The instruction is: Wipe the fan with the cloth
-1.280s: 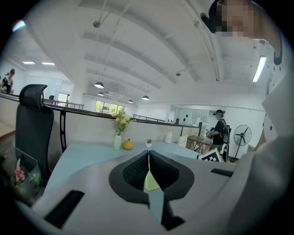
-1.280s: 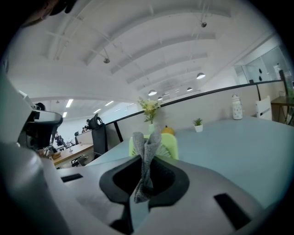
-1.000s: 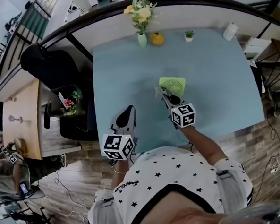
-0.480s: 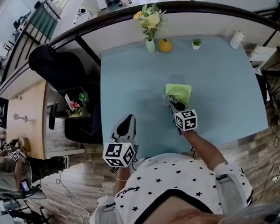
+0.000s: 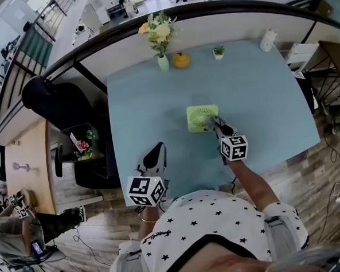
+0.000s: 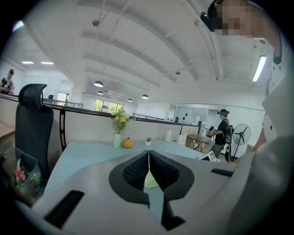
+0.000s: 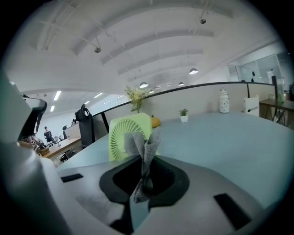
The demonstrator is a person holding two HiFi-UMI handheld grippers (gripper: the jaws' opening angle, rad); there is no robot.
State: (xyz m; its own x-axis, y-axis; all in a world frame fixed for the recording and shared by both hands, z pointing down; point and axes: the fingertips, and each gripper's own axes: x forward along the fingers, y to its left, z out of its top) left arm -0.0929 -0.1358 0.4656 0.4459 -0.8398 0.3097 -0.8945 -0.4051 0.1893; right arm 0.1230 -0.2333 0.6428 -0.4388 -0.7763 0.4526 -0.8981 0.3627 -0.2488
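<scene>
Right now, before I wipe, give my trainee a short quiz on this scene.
1. True or false: the right gripper holds the grey cloth.
2. The green fan stands on: A) a shelf B) the blue table C) a stool.
3. Fill in: on the left gripper, the fingers are ____.
Key: 1 true; 2 B; 3 shut, with nothing held.
</scene>
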